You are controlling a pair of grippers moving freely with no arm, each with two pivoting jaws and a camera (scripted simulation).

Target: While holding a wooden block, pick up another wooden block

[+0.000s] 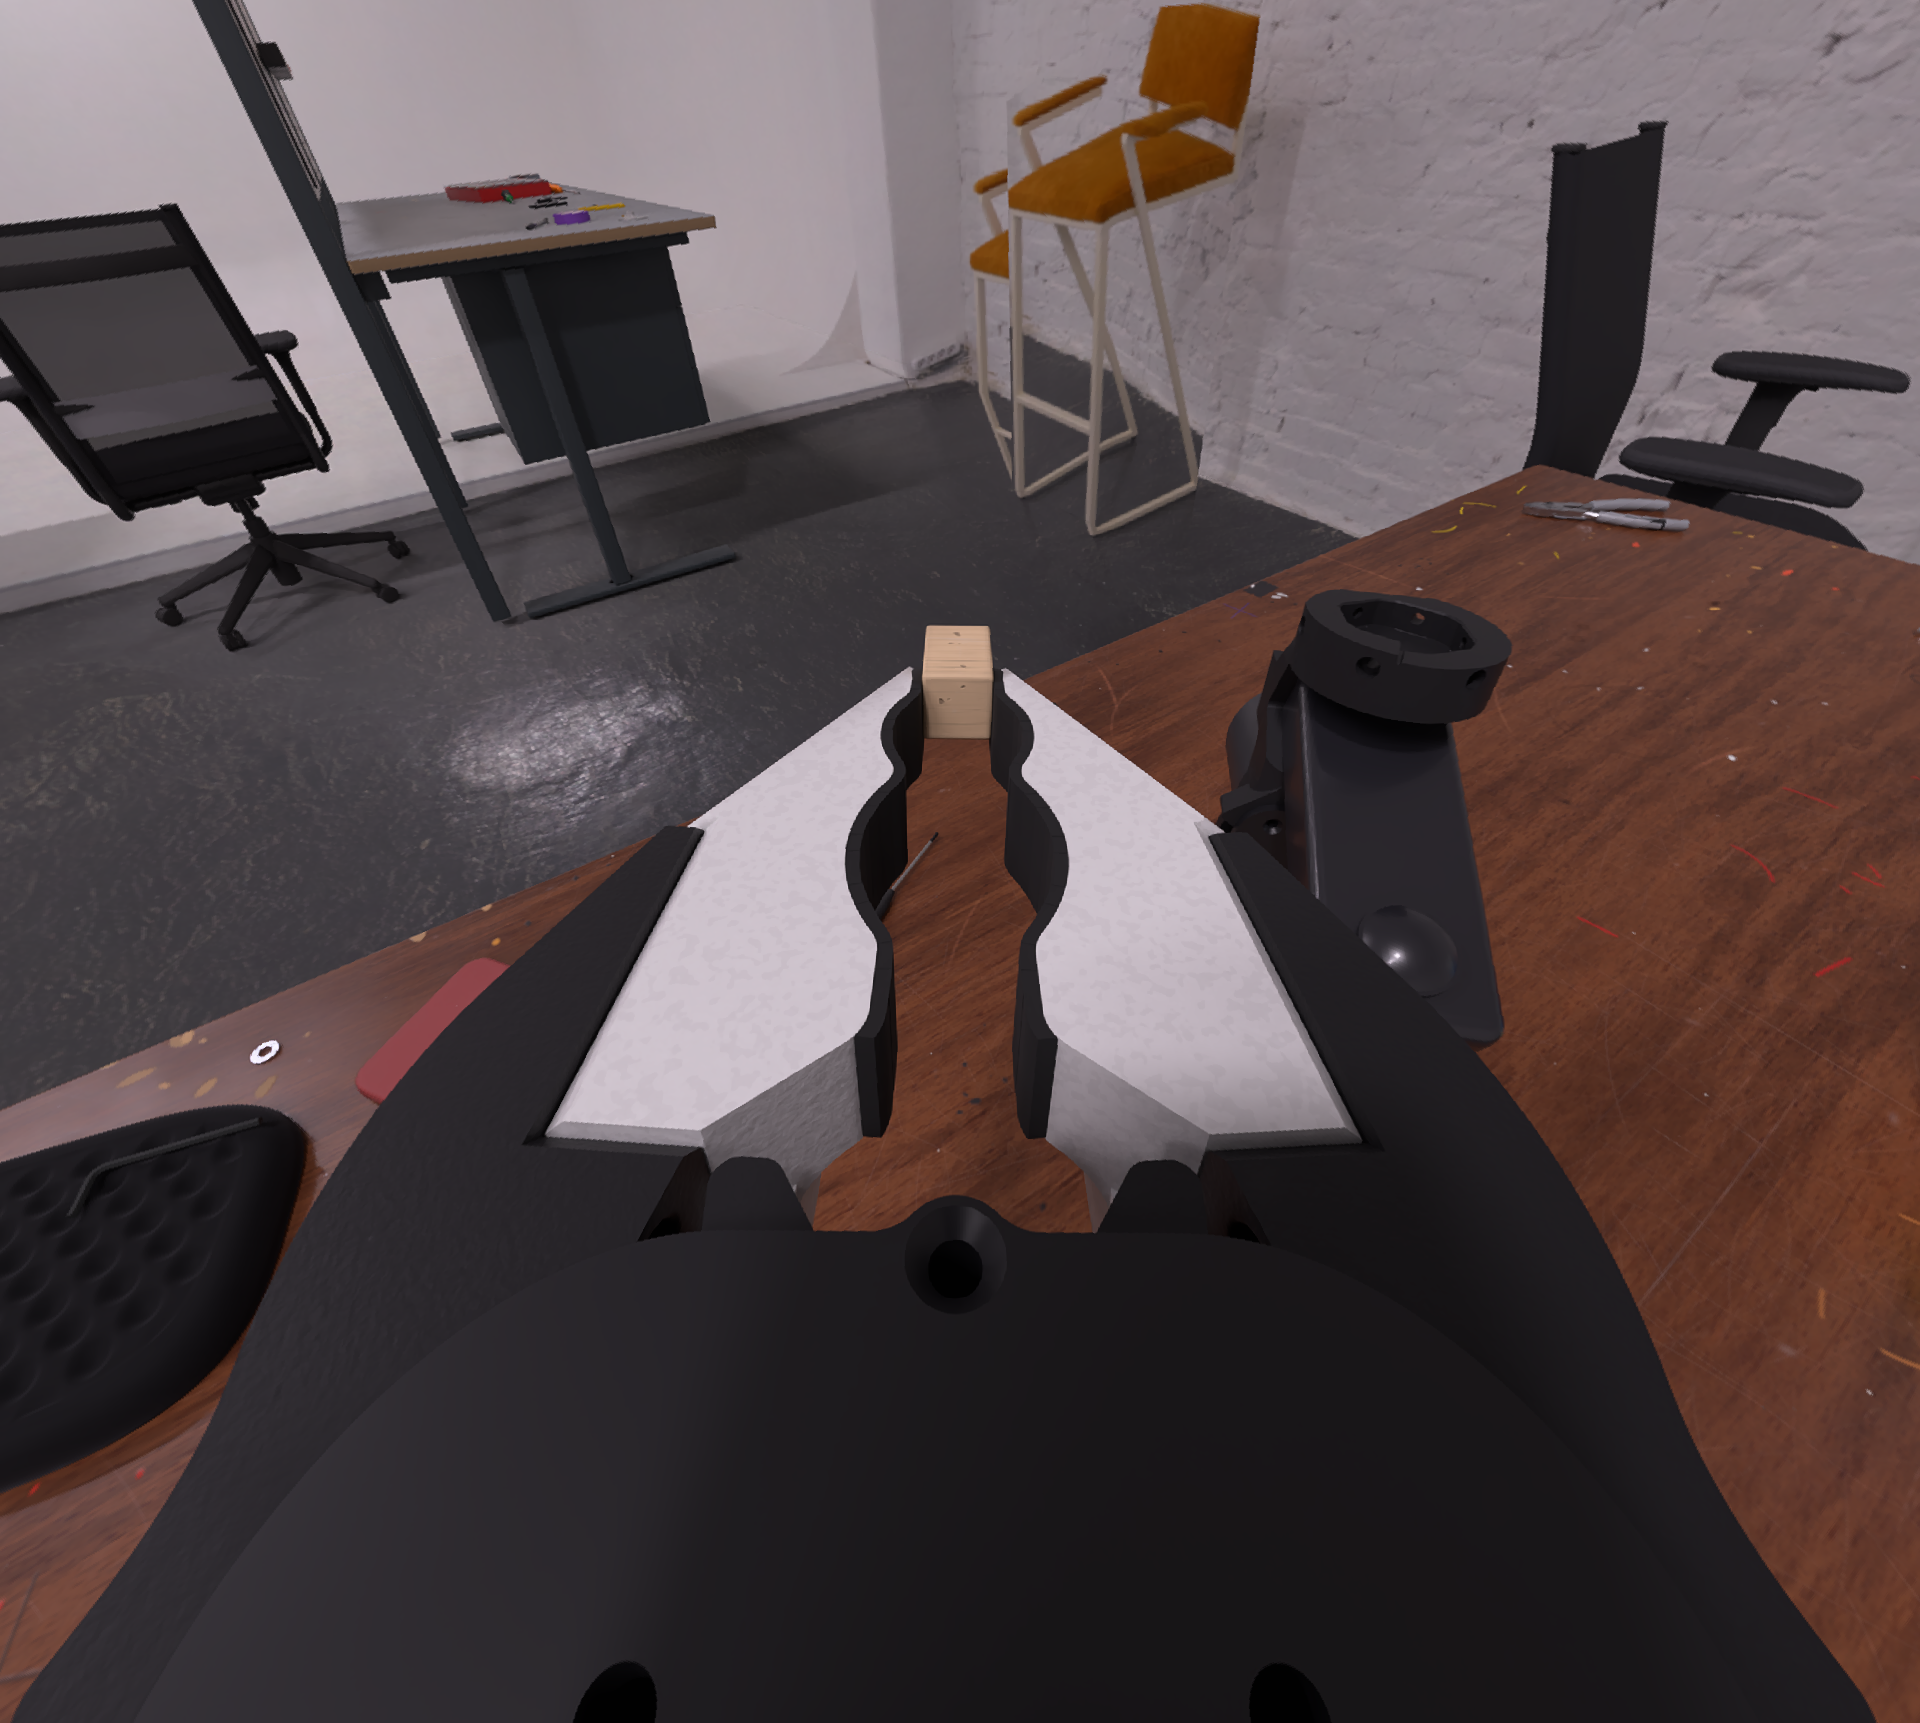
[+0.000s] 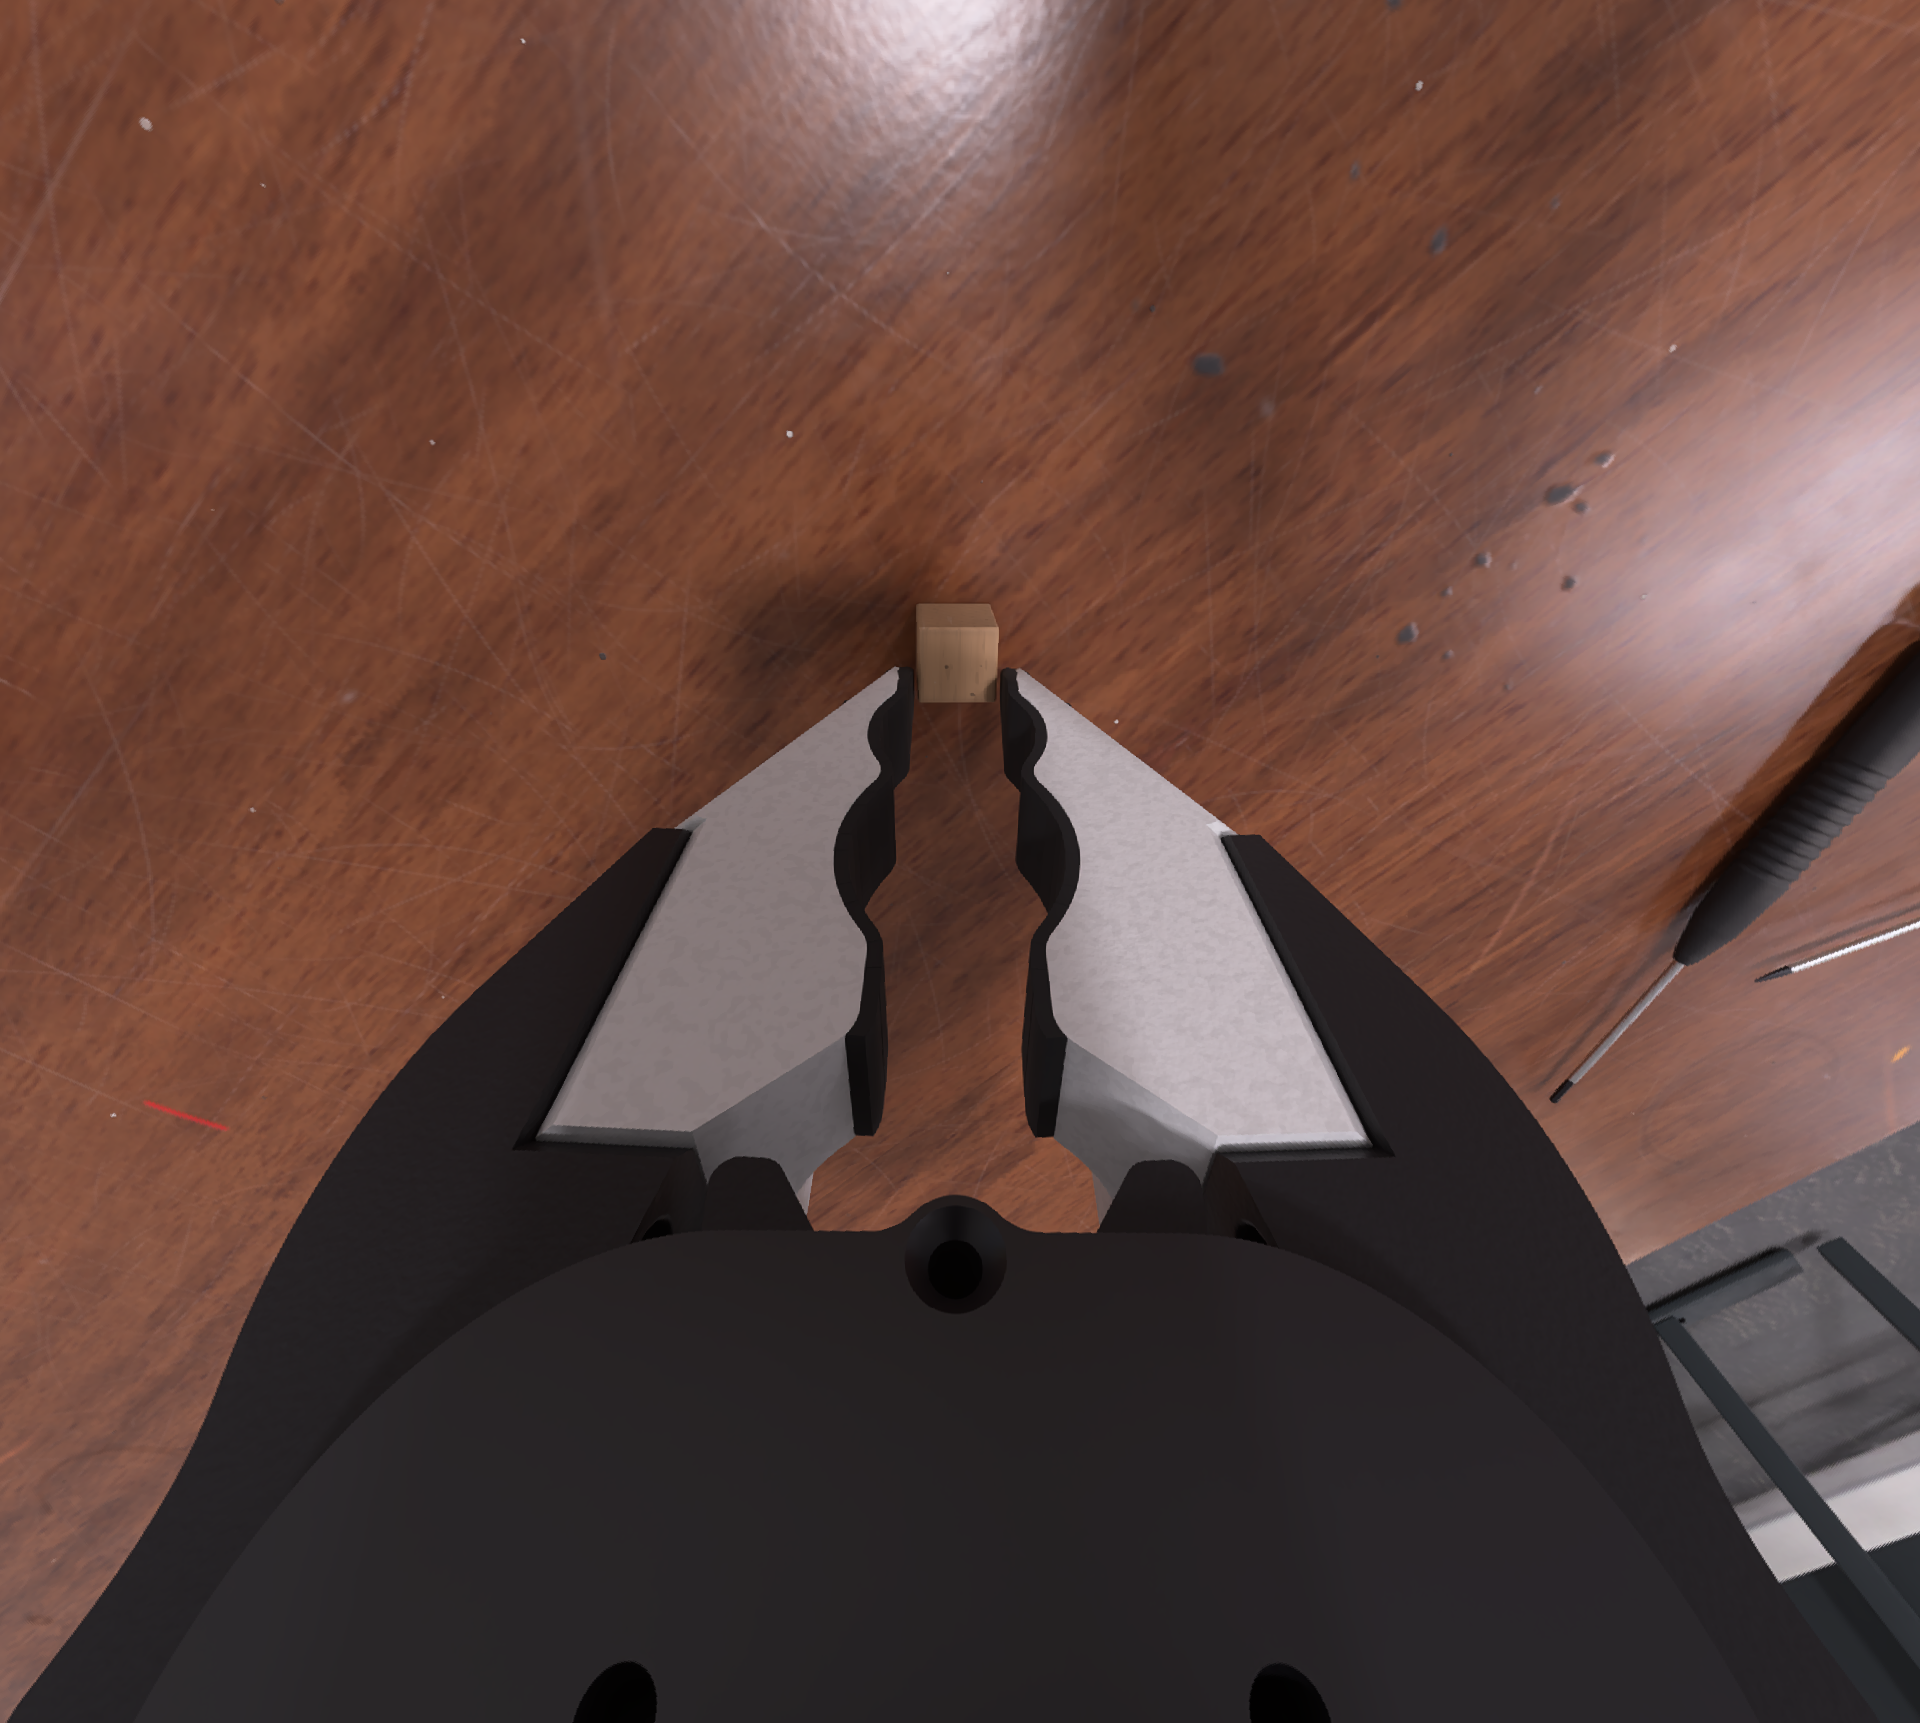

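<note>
In the left wrist view my left gripper is shut on a pale wooden block, pinched between its fingertips and held above the brown wooden table near its far edge. In the right wrist view my right gripper points straight down at the table. A second pale wooden block sits between its fingertips, and the pads touch both of its sides. A soft shadow lies on the table just left of this block. I cannot tell if it is off the surface.
A black clamp-like mount stands just right of the left gripper. A black padded mat and a red flat item lie to the left, pliers far right. A dark screwdriver and thin probe lie right of the right gripper.
</note>
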